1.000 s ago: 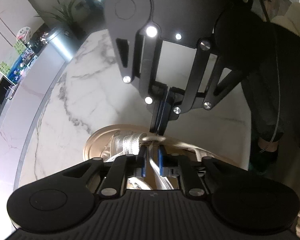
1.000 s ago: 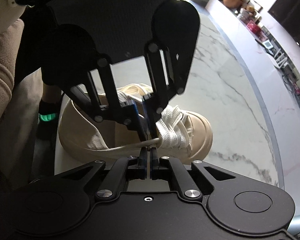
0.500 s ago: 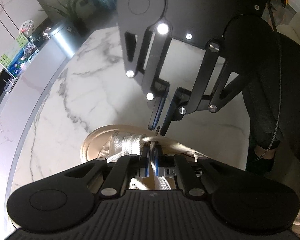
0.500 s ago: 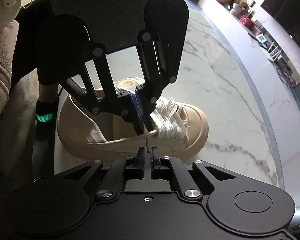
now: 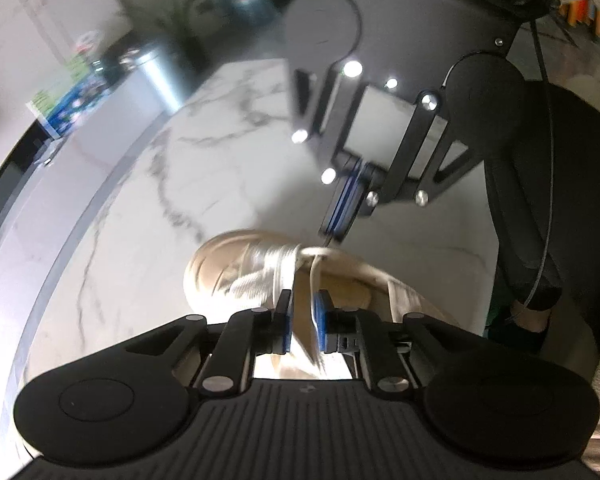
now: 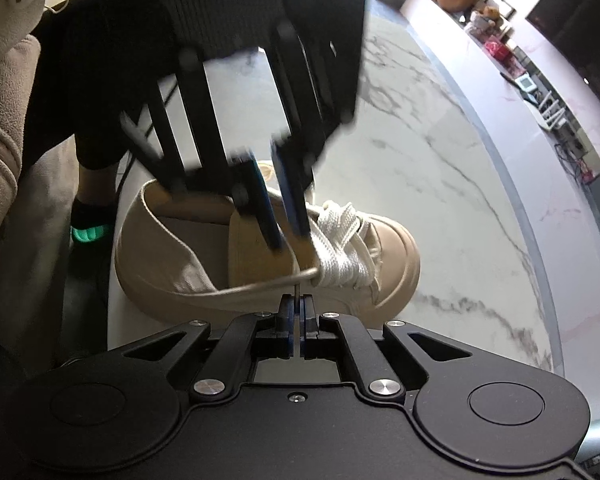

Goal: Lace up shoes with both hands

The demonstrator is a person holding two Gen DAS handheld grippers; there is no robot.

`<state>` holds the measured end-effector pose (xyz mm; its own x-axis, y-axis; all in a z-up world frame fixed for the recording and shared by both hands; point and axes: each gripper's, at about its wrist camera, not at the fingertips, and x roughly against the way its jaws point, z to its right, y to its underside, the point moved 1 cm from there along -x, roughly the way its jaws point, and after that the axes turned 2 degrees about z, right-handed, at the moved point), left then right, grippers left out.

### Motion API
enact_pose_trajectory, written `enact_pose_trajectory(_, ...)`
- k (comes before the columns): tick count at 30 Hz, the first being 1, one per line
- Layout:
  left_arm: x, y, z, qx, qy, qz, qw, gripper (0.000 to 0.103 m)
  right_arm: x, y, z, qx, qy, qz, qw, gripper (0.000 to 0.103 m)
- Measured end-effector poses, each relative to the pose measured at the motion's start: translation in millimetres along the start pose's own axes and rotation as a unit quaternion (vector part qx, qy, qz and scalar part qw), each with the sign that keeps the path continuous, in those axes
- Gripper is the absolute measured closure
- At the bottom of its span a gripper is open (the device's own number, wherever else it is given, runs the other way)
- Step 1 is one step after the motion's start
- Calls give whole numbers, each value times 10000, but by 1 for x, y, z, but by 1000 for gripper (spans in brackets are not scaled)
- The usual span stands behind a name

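The left gripper (image 5: pixel 302 312) hangs over the shoe (image 6: pixel 260 256), at its open collar behind the lacing; its jaws have just been opening and stand slightly apart with a white lace (image 5: pixel 315 280) running between them. The shoe sits on the marble table (image 6: pixel 440 184). The right gripper (image 6: pixel 296 308), at the shoe's near side, has its jaws clamped on the thin lace tip (image 6: pixel 296 292).

No lettering, label, brand or number can be read anywhere in either view; the small distant packages are blurred.
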<state>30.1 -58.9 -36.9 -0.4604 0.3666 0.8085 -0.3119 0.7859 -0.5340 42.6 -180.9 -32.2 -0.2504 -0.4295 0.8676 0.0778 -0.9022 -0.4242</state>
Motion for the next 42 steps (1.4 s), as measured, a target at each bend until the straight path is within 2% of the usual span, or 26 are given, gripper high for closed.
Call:
enact_pose_trajectory(3, 8, 4, -2, 196, 16, -27, 9998, 90, 3, 2, -1, -15, 111, -192, 9998, 103)
enact_pose_trajectory(5, 11, 7, -5, 222, -128, -104, 9996, 81, 5, 4, -2, -48, 141, -281, 9995, 103)
enact_pose_trajectory(8, 16, 9, -10, 310, -278, -116, 9991, 81, 14, 6, -4, -132, 232, -379, 9989, 103)
enact_pose_trajectory(11, 19, 4, -13, 388, -226, 42, 9990, 81, 26, 5, -9, -284, 313, -266, 9988, 103)
enact_pose_trajectory(15, 15, -1, -1, 90, -289, 41, 9995, 81, 28, 0, -15, -458, 322, -258, 9981, 103)
enact_pose_trajectory(18, 12, -5, -4, -76, -229, 32, 9997, 81, 30, -6, -20, -726, 302, -84, 9969, 103)
enact_pose_trajectory(21, 9, 0, -2, -135, -235, -22, 9996, 81, 31, -12, -17, -1294, 44, 259, 9912, 103)
enact_pose_trajectory(27, 11, 15, 11, -134, -173, -51, 9997, 81, 11, -24, -19, -1909, -439, 638, 9786, 101)
enact_pose_trajectory(31, 24, 29, 19, -152, -125, -94, 9998, 81, -1, -27, -17, -2133, -728, 686, 9718, 81)
enact_pose_trajectory(32, 24, 30, 18, -144, -113, -86, 9998, 81, -3, -28, -16, -2164, -804, 675, 9706, 80)
enact_pose_trajectory(37, 24, 31, 15, -122, -21, -8, 9999, 81, -16, -31, -15, -2141, -1028, 517, 9700, 80)
enact_pose_trajectory(40, 24, 30, 17, -258, 84, 33, 9996, 81, -20, -34, -18, -2065, -1087, 470, 9713, 102)
enact_pose_trajectory(42, 25, 29, 21, -395, 212, 57, 9990, 81, -17, -35, -20, -1986, -997, 474, 9739, 102)
